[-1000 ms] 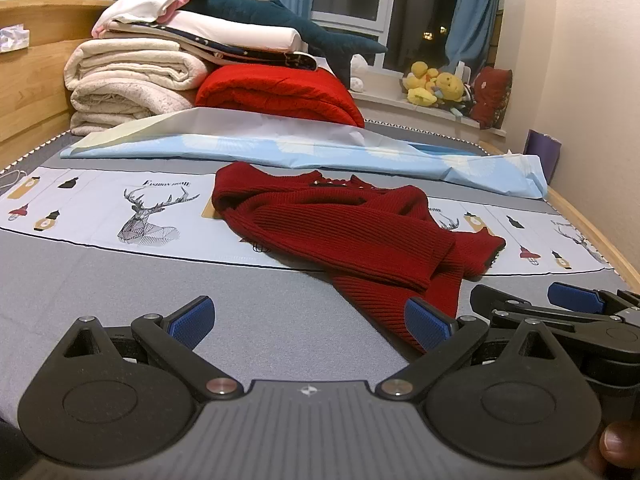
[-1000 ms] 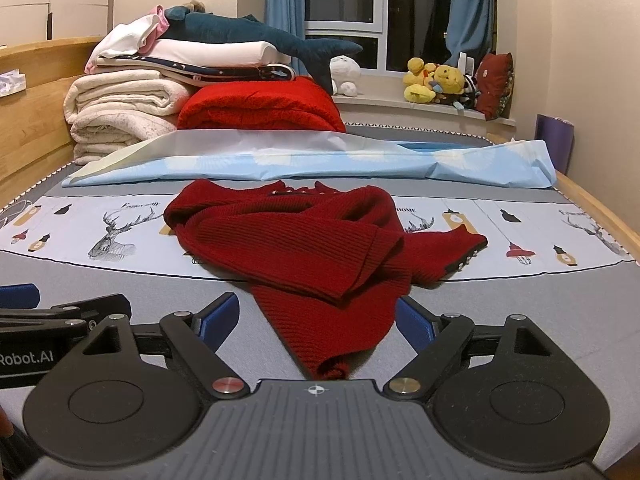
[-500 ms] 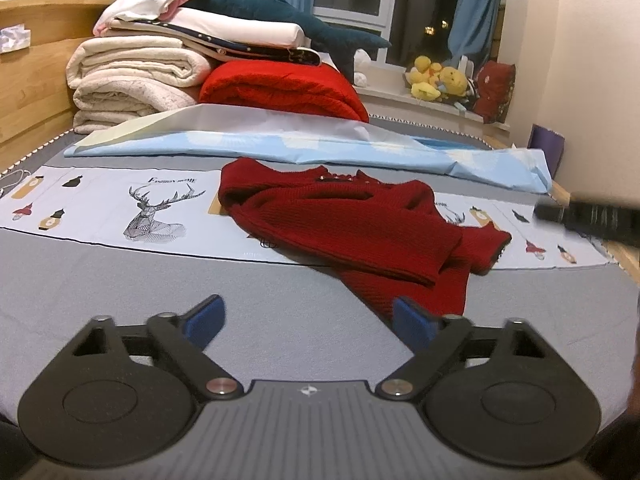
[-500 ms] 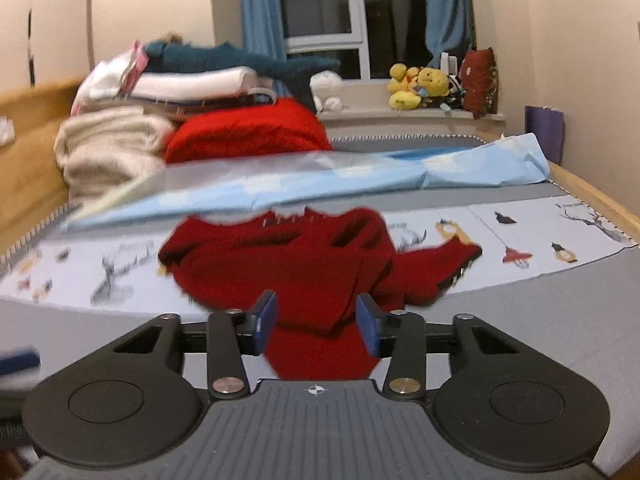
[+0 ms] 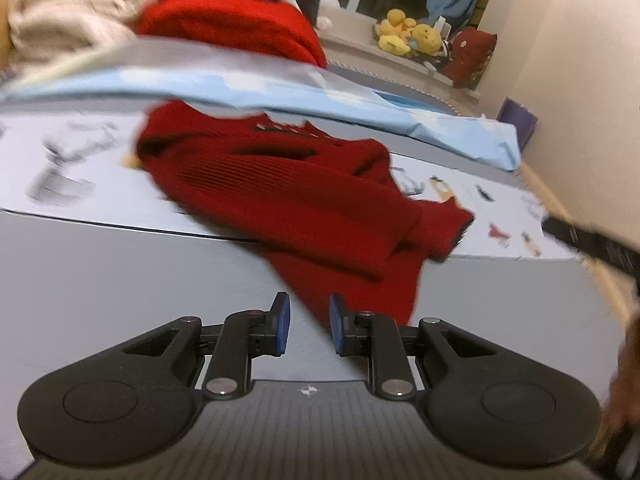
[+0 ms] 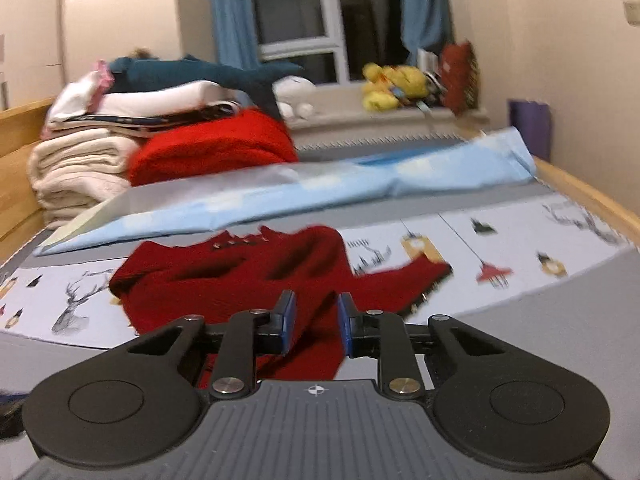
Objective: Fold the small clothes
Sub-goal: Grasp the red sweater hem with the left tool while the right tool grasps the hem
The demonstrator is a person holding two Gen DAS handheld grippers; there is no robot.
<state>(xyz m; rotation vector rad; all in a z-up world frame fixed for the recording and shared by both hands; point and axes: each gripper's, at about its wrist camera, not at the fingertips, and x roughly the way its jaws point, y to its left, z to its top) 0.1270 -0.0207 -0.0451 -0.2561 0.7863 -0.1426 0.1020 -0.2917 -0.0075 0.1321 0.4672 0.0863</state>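
Note:
A small dark red knitted sweater lies crumpled on the grey bed, one sleeve trailing toward me; it also shows in the right wrist view. My left gripper hovers just short of the sweater's near edge, jaws narrowed with a gap, holding nothing. My right gripper is raised above the sweater's near part, jaws narrowed with a gap, empty. A black part of the right gripper shows at the right edge of the left wrist view.
A light blue sheet lies across the bed behind the sweater. Folded blankets and a red quilt are stacked at the back left. Plush toys sit on the windowsill. A wooden bed rail runs along the right.
Both grippers' jaws have narrowed from wide open to a small gap. The right gripper rose from beside the left; the left moved forward toward the sweater and tilted.

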